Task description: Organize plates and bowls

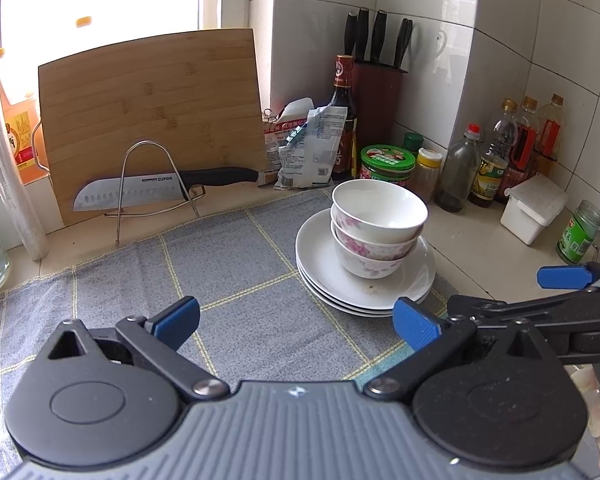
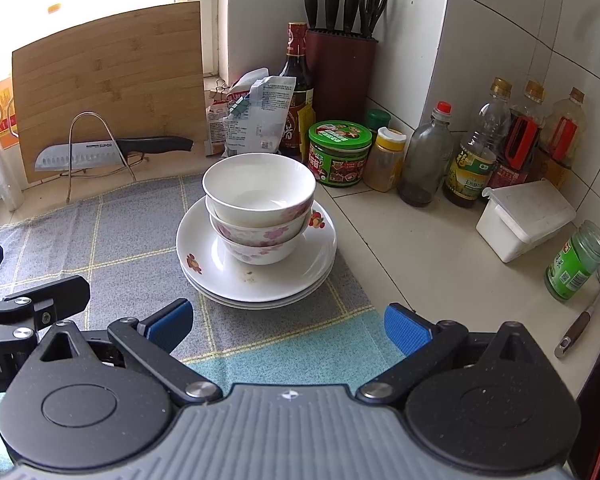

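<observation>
White bowls (image 2: 259, 204), 3 nested, sit on 3 stacked plates (image 2: 256, 264) atop the grey checked cloth (image 2: 100, 232). Left gripper (image 1: 296, 322) and right gripper (image 2: 288, 322) both hover spread wide, holding nothing, near the stack

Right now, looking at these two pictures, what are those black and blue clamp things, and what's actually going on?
They are two hand-held grippers, each carrying a camera that looks out along its blue-tipped fingers. One picture comes from the left gripper, the other from the right gripper. Both are open and hold nothing. Ahead, on a checked cloth on a kitchen counter, three bowls sit nested on a stack of white plates. Behind stand a cutting board, a knife, bottles and jars.
</observation>
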Motion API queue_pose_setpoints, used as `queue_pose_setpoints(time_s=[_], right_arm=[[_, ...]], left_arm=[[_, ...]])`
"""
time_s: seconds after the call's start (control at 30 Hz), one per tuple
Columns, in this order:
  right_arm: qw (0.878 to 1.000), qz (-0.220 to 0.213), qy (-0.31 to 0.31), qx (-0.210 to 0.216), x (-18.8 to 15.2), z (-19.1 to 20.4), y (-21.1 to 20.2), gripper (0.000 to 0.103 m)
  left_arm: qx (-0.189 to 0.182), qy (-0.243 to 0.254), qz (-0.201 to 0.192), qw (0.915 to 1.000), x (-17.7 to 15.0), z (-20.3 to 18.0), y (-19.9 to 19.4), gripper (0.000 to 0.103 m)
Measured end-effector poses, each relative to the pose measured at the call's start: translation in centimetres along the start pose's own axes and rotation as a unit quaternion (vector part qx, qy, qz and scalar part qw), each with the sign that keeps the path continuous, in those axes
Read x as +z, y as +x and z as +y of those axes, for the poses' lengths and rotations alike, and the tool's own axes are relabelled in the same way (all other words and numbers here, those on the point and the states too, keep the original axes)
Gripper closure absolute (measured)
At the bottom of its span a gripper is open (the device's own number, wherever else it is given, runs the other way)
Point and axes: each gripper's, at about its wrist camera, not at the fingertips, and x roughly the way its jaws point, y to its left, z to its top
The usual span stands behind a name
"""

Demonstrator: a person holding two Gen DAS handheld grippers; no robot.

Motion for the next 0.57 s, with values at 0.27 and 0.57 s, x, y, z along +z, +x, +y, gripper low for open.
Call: queue_pose_setpoints(time_s=[0.27, 0.57], right_arm=[[1.000, -0.002, 0.002, -0.003, 0.09, 0.00, -0.08, 0.000], [1.000, -0.004, 0.000, -0.005, 0.36, 0.07, -0.21, 0.000]], left_arm=[[-0.001, 0.000, -0.001, 1.0000, 0.21, -0.05, -0.11, 0.001], [-0.004, -0.002, 0.000, 1.0000, 0.46, -0.03, -0.09, 0.001]])
